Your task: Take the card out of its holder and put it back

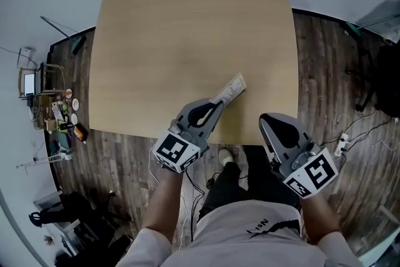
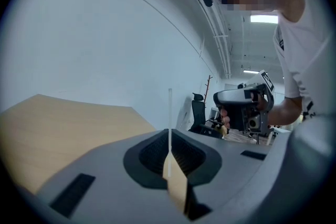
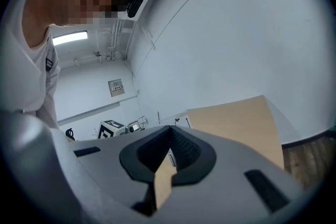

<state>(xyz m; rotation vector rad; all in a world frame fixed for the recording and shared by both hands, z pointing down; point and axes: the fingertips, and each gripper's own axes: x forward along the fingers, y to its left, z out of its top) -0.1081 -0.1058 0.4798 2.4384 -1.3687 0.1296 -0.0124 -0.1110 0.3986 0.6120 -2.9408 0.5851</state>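
Pinching card (image 1: 232, 90), its print illegible

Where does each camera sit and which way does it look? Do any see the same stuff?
Head view: on the person's head, looking steeply down at the table, both forearms, the left gripper holding the card, and the right gripper.
Left gripper view: rides the left gripper, looking along jaws shut on the card's edge; the person's torso and right gripper beyond.
Right gripper view: rides the right gripper, looking along shut jaws; shoulder at left.
Shared: all three show the table.
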